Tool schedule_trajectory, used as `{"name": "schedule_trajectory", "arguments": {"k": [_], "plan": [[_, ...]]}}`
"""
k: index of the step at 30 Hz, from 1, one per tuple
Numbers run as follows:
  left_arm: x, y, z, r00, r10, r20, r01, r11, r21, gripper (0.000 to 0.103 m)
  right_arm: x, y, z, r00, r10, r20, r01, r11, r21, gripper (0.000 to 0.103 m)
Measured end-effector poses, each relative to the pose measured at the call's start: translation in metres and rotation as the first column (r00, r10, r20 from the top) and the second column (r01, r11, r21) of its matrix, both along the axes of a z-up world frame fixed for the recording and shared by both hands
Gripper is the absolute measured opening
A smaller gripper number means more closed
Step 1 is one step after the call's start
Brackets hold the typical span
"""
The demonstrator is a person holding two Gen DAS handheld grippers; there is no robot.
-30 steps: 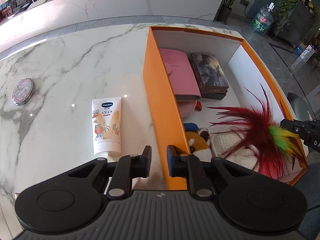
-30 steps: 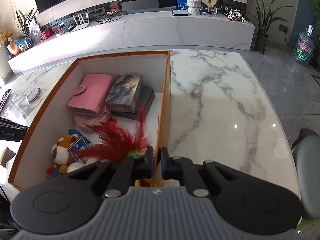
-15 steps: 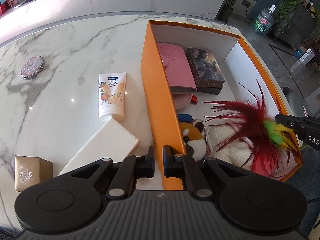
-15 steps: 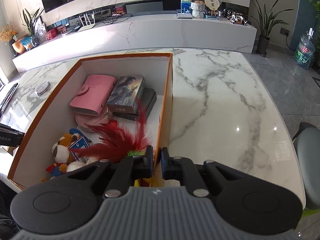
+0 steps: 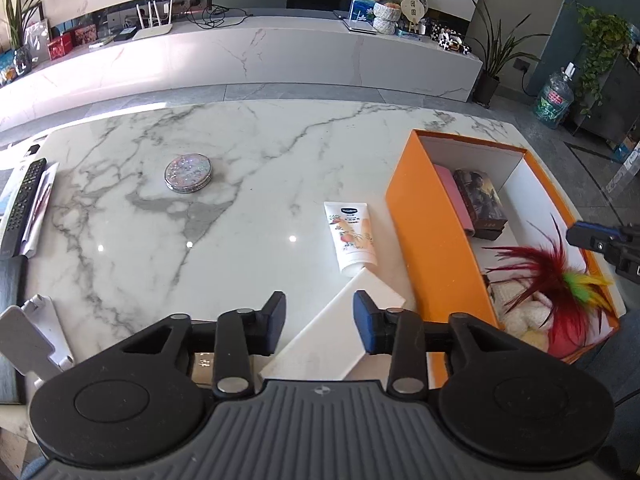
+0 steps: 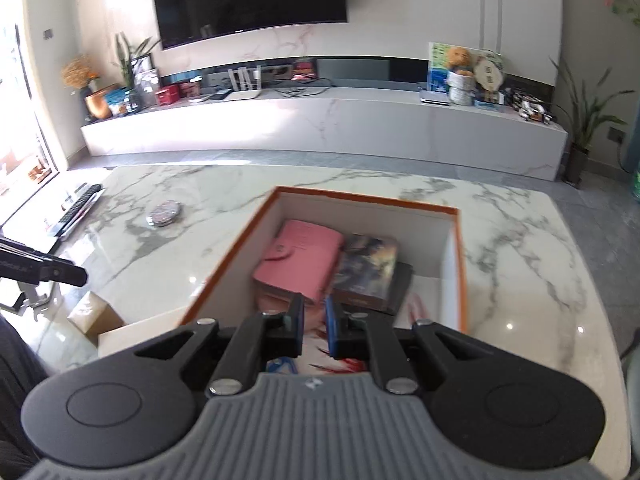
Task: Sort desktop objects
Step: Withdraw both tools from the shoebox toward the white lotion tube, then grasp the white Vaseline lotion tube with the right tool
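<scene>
My left gripper [image 5: 320, 320] hovers over a flat white box [image 5: 340, 332] on the marble table [image 5: 240, 152]; its jaws are opening and nothing is between them. A lotion tube [image 5: 352, 236] lies just beyond, and a glittery round compact [image 5: 188, 173] lies farther left. The orange box [image 5: 424, 232] holds a pink wallet [image 6: 300, 256], a book [image 6: 368, 264], plush toys and a red feather toy [image 5: 552, 280]. My right gripper [image 6: 314, 324] hangs above that box [image 6: 360, 196]. Its jaws are opening by a narrow gap, and the feathers lie loose below them.
A remote control [image 5: 22, 208] lies on papers at the table's left edge. A white stand [image 5: 32, 332] and a small gold box [image 6: 94, 312] sit near the front left. Beyond the table runs a long white cabinet [image 5: 280, 60] with a television above.
My left gripper has swung left away from the orange box, risen and opened wide. My right gripper has lifted and tilted up, its jaws have parted slightly, and the feather toy now rests in the box.
</scene>
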State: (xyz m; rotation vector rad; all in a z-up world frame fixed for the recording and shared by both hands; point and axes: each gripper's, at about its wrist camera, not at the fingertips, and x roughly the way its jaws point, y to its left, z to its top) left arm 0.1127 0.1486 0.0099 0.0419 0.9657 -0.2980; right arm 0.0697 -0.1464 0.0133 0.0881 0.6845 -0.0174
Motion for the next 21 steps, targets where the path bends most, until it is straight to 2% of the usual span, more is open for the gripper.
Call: {"name": "schedule_trajectory", "arguments": {"k": [3,5,7,10,13,15,19,21], "plan": [[-0.001,0.008,-0.012,1.000,-0.014,-0.002,0.014,1.000,0.018,0.056,0.022,0.033,0.004,0.994,0.107,-0.018,-0.107,0.994,-0.002,0.015],[0.004,0.016,-0.021,1.000,0.009,-0.020,-0.009,1.000,0.015,0.056,0.040,0.053,0.005,0.983,0.178,-0.044,-0.178,0.984,-0.010,0.022],[0.012,0.026,-0.028,0.999,0.043,-0.032,-0.042,0.999,0.027,0.056,0.064,0.070,0.004,0.970,0.225,-0.095,-0.227,0.974,-0.007,0.034],[0.028,0.043,-0.038,0.992,0.110,-0.065,-0.107,0.993,0.056,0.059,0.107,0.089,-0.001,0.950,0.253,-0.186,-0.255,0.967,0.013,0.039],[0.047,0.060,-0.051,0.974,0.205,-0.097,-0.197,0.977,0.083,0.064,0.154,0.106,-0.014,0.931,0.238,-0.276,-0.247,0.969,0.003,0.046],[0.059,0.070,-0.058,0.963,0.247,-0.107,-0.240,0.968,0.075,0.067,0.186,0.114,-0.030,0.914,0.197,-0.354,-0.211,0.977,-0.001,0.048],[0.075,0.083,-0.070,0.951,0.285,-0.121,-0.283,0.959,0.034,0.068,0.239,0.120,-0.072,0.868,0.082,-0.491,-0.129,0.990,-0.063,0.050],[0.081,0.086,-0.076,0.949,0.289,-0.124,-0.289,0.957,0.022,0.068,0.255,0.119,-0.087,0.854,0.024,-0.520,-0.091,0.990,-0.104,0.050]]}}
